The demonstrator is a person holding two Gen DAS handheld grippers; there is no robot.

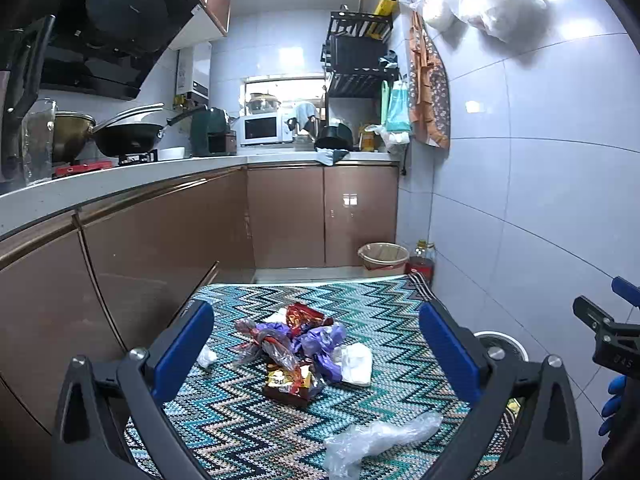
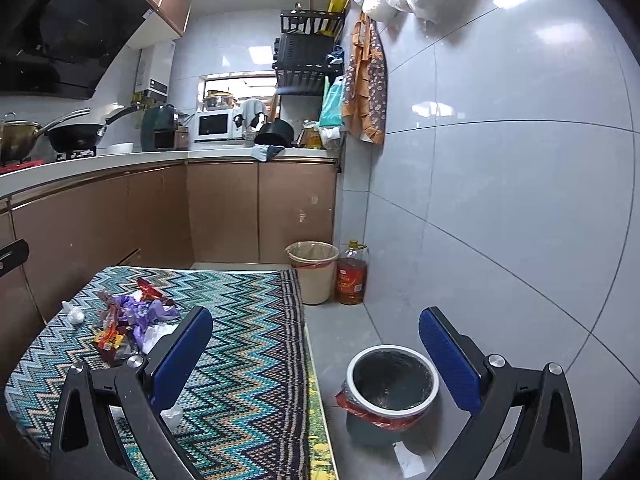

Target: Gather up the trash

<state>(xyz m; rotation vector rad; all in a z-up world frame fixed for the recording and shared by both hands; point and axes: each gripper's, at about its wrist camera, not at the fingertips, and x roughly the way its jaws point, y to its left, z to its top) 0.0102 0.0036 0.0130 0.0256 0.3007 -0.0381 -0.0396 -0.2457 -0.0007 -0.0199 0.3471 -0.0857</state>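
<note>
A heap of trash (image 1: pixel 294 346) lies on the zigzag-patterned tablecloth (image 1: pixel 248 420): red snack wrappers, purple plastic, white tissue (image 1: pixel 357 363) and a small white wad (image 1: pixel 207 357). A clear plastic bag (image 1: pixel 372 442) lies nearer to me. My left gripper (image 1: pixel 316 354) hangs open above the table, its blue pads on either side of the heap. In the right wrist view the same heap (image 2: pixel 128 320) sits at the left. My right gripper (image 2: pixel 316 354) is open and holds nothing, past the table's right edge. A white-rimmed bin (image 2: pixel 390 382) with a dark liner stands on the floor under it.
A beige bin (image 2: pixel 314 270) and an oil bottle (image 2: pixel 351 276) stand by the brown cabinets (image 2: pixel 224 212). The tiled wall (image 2: pixel 500 200) runs close on the right. The counter (image 1: pixel 120 178) at left carries a wok, pots and a microwave. A blue-gloved hand (image 1: pixel 614 404) shows at the left view's edge.
</note>
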